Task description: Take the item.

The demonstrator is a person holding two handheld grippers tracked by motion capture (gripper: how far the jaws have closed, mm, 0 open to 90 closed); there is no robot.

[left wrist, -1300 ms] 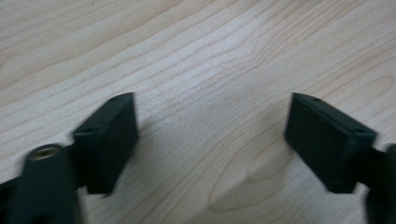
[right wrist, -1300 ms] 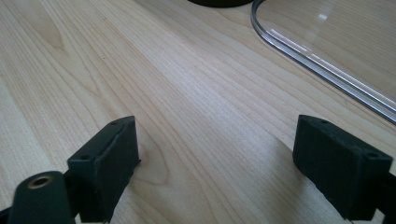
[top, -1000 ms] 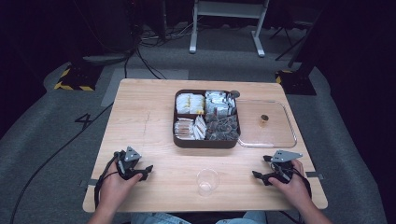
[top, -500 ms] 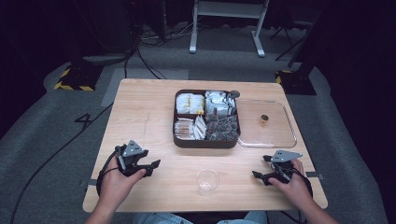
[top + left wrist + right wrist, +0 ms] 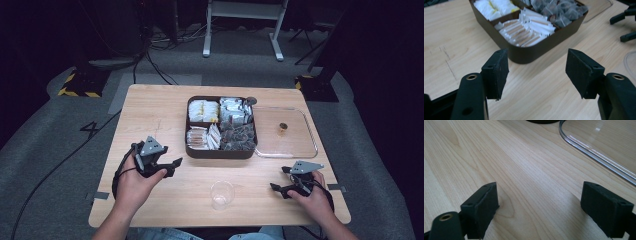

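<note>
— Jaws first: how do they stand?

— Both pairs are spread wide with nothing between them. The left gripper (image 5: 172,164) is lifted off the wooden table (image 5: 150,107) in the person's left hand (image 5: 134,182), its jaws aimed toward the near left corner of the dark brown tray (image 5: 529,53). In the left gripper view bare wood shows in the gap, and the tray sits just past the jaw tips.

— And what's in that tray?

— Four compartments. Near left, slim paper sachets (image 5: 524,31); far left, white and yellow packets (image 5: 202,111); far right, silvery packets (image 5: 235,111); near right, dark pouches (image 5: 239,135) (too small to tell more).

— Moving right?

— A clear plastic cup (image 5: 222,194) stands upright near the table's front edge, between the two hands and apart from both. Just right of the tray lies a clear lid (image 5: 285,145), flat on the wood and touching the tray's side, with a small brown knob (image 5: 283,126) in its middle.

— The right one?

— The right gripper (image 5: 278,188) is low at the table's front right in the right hand (image 5: 312,197), jaws released and pointing left toward the cup. In its own view the lid's curved rim (image 5: 596,155) lies beyond the jaws.
</note>
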